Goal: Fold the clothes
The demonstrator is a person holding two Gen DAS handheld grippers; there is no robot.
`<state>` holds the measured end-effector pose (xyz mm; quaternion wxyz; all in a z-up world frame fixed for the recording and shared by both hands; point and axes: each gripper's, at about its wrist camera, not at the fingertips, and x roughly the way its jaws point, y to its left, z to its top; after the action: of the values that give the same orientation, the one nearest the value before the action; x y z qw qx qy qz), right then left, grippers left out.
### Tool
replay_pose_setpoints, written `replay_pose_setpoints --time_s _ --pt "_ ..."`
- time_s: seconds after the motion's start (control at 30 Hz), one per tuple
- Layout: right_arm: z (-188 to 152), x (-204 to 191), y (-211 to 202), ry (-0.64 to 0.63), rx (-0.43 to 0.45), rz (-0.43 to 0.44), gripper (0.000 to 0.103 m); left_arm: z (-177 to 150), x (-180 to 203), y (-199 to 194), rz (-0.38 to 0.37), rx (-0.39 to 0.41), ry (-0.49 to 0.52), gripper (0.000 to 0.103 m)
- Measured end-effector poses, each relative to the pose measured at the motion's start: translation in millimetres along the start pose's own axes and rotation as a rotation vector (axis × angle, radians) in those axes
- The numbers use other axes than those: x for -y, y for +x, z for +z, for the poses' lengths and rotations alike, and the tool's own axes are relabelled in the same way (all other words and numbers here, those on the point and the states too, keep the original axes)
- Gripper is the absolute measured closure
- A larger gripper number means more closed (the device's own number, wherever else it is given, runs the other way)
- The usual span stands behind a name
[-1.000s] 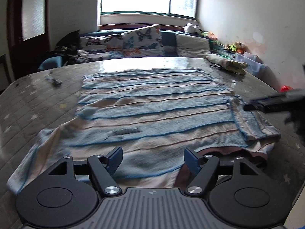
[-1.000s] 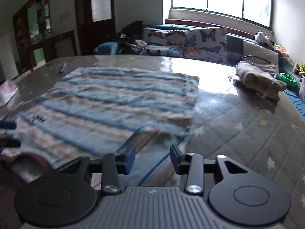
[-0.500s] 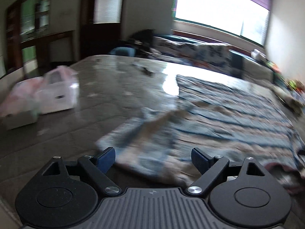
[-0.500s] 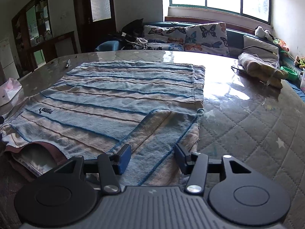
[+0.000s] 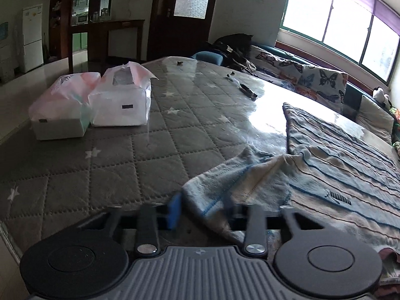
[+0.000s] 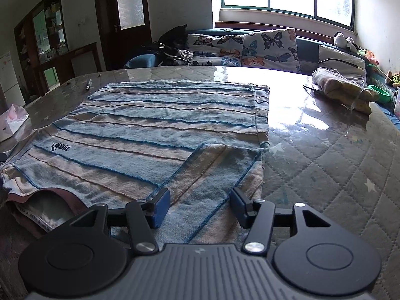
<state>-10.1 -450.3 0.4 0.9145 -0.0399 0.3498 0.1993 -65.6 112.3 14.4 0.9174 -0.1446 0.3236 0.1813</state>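
Shirt point(image 6: 155, 130) sleeve point(image 5: 232, 185) lies lower centre between your left tool point(image 5: 202, 211) fingers, half-closed; right tool point(image 6: 200, 207) stays wide.

The striped shirt point(image 6: 160, 130) looks like soft, fuzzy knitted cloth, matt, with thin raised blue lines; its left sleeve point(image 5: 237, 182), in the lower middle of the left wrist view, has the same woolly surface. The table point(image 5: 120, 165) is covered by grey quilted cloth with stars, under a clear glossy sheet that reflects the window. At the upper left of that view, two tissue packs point(image 5: 92, 105) are in thin, shiny plastic film. Both grippers, left point(image 5: 202, 212) and right point(image 6: 200, 208), are matt black plastic with ribbed grey housing, small bright metal pins and blue pads point(image 6: 161, 208) that look rubbery. In the right wrist view, the cushions point(image 6: 270, 47) at the top are printed cloth.
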Motion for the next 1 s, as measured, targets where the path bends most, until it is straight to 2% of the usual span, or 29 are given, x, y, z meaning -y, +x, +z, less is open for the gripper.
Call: replay_pose_setpoints --time_s 0.03,0.2,0.4,0.5,0.6,0.7,0.87,1.0 --pt "0 0 0 0.000 0.001 0.000 0.047 0 -1 0 -0.005 0.004 -0.010 0.092" --pt "0 0 0 0.003 0.003 0.002 0.047 3 4 -15 -0.066 0.085 0.002 0.095" --pt "-1 0 0 0.007 0.007 0.004 0.047 7 35 -46 -0.264 0.198 0.118 0.096" --pt "-1 0 0 0.009 0.008 0.005 0.047 3 55 -56 -0.382 0.218 0.195 0.096" --pt "-1 1 0 0.009 0.009 0.006 0.047 -4 75 -60 -0.483 0.197 0.271 0.096" --pt "-1 1 0 0.009 0.010 0.006 0.047 -12 91 -56 -0.541 0.151 0.333 0.095" --pt "-2 1 -1 0.010 0.009 0.008 0.047 -19 104 -45 -0.604 0.058 0.387 0.089" --pt "-1 1 -1 0.012 0.009 0.009 0.047 -19 106 -48 -0.648 0.031 0.424 0.089"
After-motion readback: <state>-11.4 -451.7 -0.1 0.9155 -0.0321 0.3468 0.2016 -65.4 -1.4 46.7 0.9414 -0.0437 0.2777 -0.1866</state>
